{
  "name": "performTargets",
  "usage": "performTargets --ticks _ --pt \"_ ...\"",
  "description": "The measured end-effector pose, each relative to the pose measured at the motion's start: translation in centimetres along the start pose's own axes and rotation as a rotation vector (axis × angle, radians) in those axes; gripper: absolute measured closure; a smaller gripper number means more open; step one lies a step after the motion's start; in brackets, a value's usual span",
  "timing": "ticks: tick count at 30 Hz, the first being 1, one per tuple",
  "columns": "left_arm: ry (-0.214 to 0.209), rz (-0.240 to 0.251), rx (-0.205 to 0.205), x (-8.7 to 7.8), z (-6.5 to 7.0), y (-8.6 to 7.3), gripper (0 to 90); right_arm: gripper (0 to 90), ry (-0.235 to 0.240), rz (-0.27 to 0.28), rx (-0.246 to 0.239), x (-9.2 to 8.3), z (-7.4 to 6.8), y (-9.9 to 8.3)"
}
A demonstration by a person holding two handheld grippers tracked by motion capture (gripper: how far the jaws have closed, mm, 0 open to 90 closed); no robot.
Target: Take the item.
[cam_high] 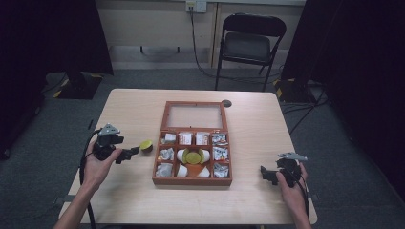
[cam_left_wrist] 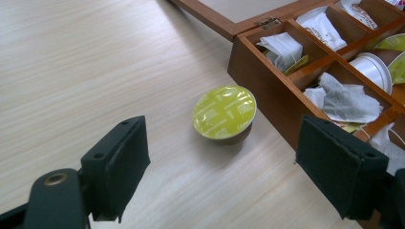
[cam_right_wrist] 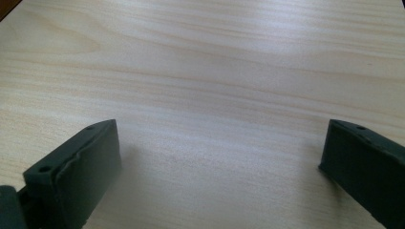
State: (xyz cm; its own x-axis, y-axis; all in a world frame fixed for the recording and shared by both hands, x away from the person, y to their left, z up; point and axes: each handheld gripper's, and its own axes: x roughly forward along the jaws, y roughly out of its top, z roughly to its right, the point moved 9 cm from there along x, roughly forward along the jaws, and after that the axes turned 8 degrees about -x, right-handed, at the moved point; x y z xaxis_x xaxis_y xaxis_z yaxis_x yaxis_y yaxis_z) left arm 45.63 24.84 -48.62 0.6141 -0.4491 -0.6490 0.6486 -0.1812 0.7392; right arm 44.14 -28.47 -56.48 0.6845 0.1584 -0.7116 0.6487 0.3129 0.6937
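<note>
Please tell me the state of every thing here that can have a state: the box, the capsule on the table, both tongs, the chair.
Wooden box: open, lid laid flat behind it.
Green-lidded capsule: sealed, upright on the table beside the box, not gripped.
Left tongs: open, jaws wide, capsule ahead of them.
Right tongs: open, nothing between jaws.
Folding chair: unfolded, empty.

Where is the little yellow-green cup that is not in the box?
The yellow-green capsule sits on the table just left of the wooden box, in front of the open left gripper.
</note>
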Motion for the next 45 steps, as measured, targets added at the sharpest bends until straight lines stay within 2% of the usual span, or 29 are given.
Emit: performTargets --ticks 3,9,13,16,21,22,25,29,31,34,38,41,45 --pt "0.002 0.015 -0.010 -0.8 -0.2 -0.1 18.2 0.0 -0.001 -0.001 0.001 0.0 0.0 0.0" --pt "0.013 0.010 -0.009 -1.9 -1.0 -1.2 18.2 0.0 -0.001 -0.001 0.001 0.0 0.0 0.0" --pt "0.042 -0.004 -0.013 -2.4 -2.0 -2.4 18.2 0.0 -0.001 -0.001 0.001 0.0 0.0 0.0" --pt "0.064 -0.009 -0.030 -2.9 -3.2 -3.4 18.2 0.0 0.000 -0.001 0.002 0.0 0.0 0.0" --pt "0.078 -0.026 -0.044 -3.1 -4.0 -4.6 18.2 0.0 -0.001 -0.001 0.000 0.0 0.0 0.0" --pt "0.086 -0.023 -0.058 -3.1 -4.4 -5.1 18.2 0.0 0.000 -0.001 0.002 0.0 0.0 0.0" --pt "0.095 -0.023 -0.067 -3.1 -4.8 -5.5 18.2 0.0 -0.001 -0.001 0.001 0.0 0.0 0.0" --pt "0.094 -0.062 -0.088 -2.6 -5.2 -6.8 18.2 0.0 0.000 0.000 -0.001 0.0 0.0 0.0" --pt "0.122 -0.086 -0.075 -2.2 -5.5 -7.5 18.2 0.0 0.000 0.000 0.001 0.1 0.0 0.0" --pt "0.121 -0.113 -0.088 -1.7 -5.9 -8.5 18.2 0.0 0.001 0.000 0.001 0.1 0.0 0.1" --pt "0.132 -0.145 -0.081 -1.0 -6.1 -9.5 18.2 0.0 0.001 -0.001 -0.001 0.1 0.0 0.1" --pt "0.161 -0.131 -0.072 -0.8 -6.4 -9.5 17.8 0.0 0.000 0.000 -0.002 0.1 0.1 0.1" --pt "0.173 -0.101 -0.076 -0.7 -6.5 -9.6 13.1 0.0 -0.001 0.001 -0.001 0.1 0.1 0.1"
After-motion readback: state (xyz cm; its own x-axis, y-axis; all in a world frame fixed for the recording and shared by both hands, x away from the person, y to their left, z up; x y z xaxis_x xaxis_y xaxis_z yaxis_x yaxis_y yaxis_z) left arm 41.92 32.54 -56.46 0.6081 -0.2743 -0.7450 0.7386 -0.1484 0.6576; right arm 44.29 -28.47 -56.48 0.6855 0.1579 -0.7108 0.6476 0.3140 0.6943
